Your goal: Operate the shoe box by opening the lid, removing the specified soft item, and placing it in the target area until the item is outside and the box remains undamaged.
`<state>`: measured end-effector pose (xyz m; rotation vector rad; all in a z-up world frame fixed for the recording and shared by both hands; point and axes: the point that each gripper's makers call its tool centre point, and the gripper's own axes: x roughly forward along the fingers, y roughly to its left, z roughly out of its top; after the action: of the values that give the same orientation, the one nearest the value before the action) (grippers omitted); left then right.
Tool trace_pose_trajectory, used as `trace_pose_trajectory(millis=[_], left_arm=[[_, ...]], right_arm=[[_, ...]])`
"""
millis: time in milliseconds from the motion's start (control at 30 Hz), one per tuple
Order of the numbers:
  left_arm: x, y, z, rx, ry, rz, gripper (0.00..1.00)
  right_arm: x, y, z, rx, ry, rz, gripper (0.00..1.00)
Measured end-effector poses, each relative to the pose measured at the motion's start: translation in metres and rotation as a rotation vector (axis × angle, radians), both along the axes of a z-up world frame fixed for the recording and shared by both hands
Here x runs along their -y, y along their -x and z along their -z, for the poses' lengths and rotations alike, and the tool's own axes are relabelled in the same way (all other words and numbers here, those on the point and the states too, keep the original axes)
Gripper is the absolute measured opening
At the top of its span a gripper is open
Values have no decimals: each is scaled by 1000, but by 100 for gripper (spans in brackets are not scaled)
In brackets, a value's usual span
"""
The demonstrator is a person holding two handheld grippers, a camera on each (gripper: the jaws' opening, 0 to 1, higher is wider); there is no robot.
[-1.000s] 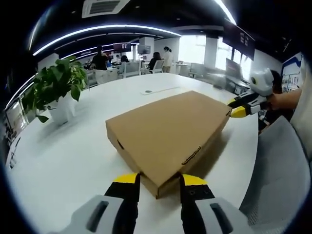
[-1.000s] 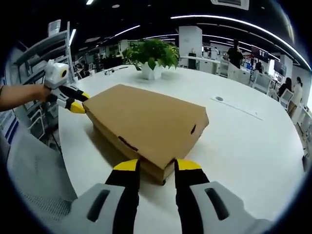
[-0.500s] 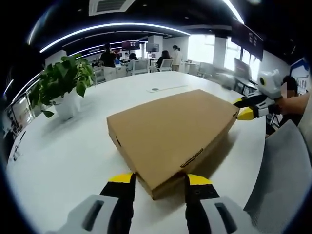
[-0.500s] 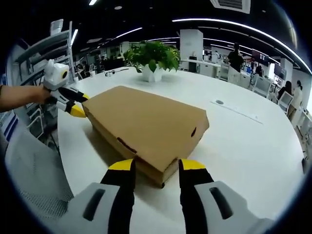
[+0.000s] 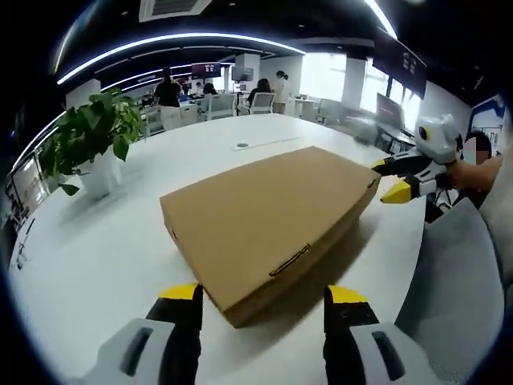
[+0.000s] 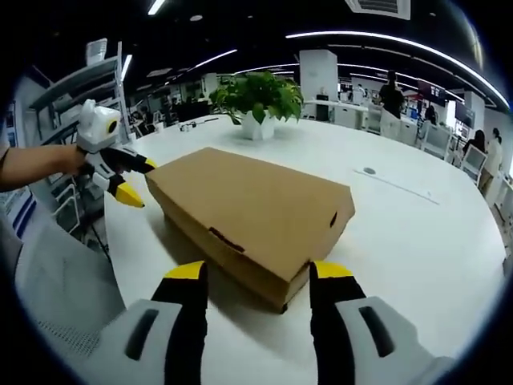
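Cardboard shoe box (image 5: 268, 216), flat, lid shut, on glossy white table (image 5: 96, 257); both tools (image 5: 264, 298) (image 6: 252, 274) spread wide.

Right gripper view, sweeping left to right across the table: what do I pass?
Left gripper → shoe box → small round disc on the table. The potted plant stands behind the box.

Brown cardboard shoe box (image 5: 268, 216) (image 6: 248, 212), lid shut, flat on white table (image 5: 88, 249)
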<state>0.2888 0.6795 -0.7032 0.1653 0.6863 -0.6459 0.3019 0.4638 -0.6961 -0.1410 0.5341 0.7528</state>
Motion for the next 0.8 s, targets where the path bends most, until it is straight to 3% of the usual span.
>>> trace_pose_trajectory(millis=[533, 800], left_arm=[[5, -3, -42, 74, 46, -11, 69], [9, -17, -78, 136, 73, -14, 76]], right_arm=[[-3, -5, -44, 66, -64, -11, 54], [-10, -16, -77, 136, -80, -45, 63]])
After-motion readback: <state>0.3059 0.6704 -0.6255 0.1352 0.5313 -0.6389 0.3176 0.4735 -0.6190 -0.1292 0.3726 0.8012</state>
